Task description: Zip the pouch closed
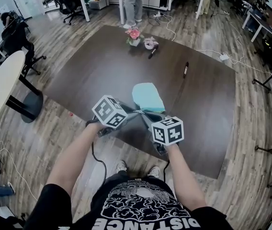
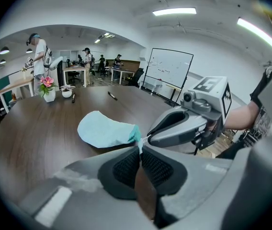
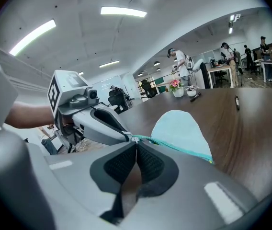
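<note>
A light blue pouch [image 1: 148,97] lies flat on the dark table [image 1: 93,71], near its front edge. Both grippers meet at the pouch's near corner. My left gripper [image 2: 140,148] is shut on a small pale tab at that corner, with the pouch [image 2: 105,131] stretching away to the left. My right gripper [image 3: 136,142] is shut on the zipper pull at the same end, and the teal zip line [image 3: 184,151] runs off to the right along the edge of the pouch [image 3: 176,128]. In the head view the left gripper [image 1: 135,113] and the right gripper [image 1: 144,114] are tip to tip.
A black pen [image 1: 186,69] lies to the right of the pouch. A pink flower pot [image 1: 133,36] and a small round object [image 1: 150,43] stand at the table's far edge. A round white table [image 1: 2,83] is at the left, and cables cross the wooden floor.
</note>
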Action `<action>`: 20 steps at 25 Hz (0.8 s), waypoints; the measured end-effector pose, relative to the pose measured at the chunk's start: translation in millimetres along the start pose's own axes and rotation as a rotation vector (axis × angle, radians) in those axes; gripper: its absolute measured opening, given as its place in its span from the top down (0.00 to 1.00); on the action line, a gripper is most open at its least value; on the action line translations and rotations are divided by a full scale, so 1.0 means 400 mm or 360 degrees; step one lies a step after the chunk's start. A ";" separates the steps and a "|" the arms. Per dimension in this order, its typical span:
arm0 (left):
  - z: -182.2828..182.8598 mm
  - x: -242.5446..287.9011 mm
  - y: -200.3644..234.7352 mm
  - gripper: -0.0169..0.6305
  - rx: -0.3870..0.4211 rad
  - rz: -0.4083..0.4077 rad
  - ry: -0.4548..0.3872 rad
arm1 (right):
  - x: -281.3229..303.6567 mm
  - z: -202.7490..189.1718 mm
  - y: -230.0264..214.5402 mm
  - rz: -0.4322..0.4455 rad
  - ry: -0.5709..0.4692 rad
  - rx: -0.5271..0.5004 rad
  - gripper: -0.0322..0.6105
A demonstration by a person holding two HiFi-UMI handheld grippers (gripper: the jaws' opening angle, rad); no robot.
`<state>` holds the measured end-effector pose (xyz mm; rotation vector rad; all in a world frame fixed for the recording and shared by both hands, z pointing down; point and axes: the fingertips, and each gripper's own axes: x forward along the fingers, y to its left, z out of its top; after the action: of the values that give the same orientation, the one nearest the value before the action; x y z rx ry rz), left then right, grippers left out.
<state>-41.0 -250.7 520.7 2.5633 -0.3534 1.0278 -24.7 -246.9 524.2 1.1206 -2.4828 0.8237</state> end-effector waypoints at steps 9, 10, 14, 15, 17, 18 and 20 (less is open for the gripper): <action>-0.016 -0.019 0.017 0.94 -0.0003 0.0034 0.0018 | 0.011 0.002 0.003 -0.0002 -0.0019 0.0037 0.94; -0.016 -0.020 0.018 0.94 -0.0004 0.0036 0.0018 | 0.012 0.002 0.004 -0.0002 -0.0018 0.0038 0.94; -0.020 -0.022 0.025 0.94 -0.0005 0.0056 0.0023 | 0.015 0.002 0.002 -0.0012 -0.0014 0.0041 0.94; -0.022 -0.021 0.027 0.94 -0.0011 0.0062 0.0024 | 0.014 0.002 0.001 -0.0013 -0.0016 0.0042 0.94; -0.033 -0.017 0.033 0.94 -0.0034 0.0071 0.0034 | 0.011 0.002 -0.001 -0.0011 -0.0022 0.0045 0.94; -0.036 -0.018 0.036 0.94 -0.0044 0.0075 0.0036 | 0.010 0.002 -0.003 -0.0011 -0.0025 0.0048 0.94; -0.038 -0.022 0.042 0.94 -0.0052 0.0081 0.0031 | 0.012 0.003 -0.004 -0.0015 -0.0025 0.0051 0.94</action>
<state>-62.5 -258.6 528.7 2.5251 -0.4285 1.0554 -26.6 -251.2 526.0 1.1531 -2.4837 0.8584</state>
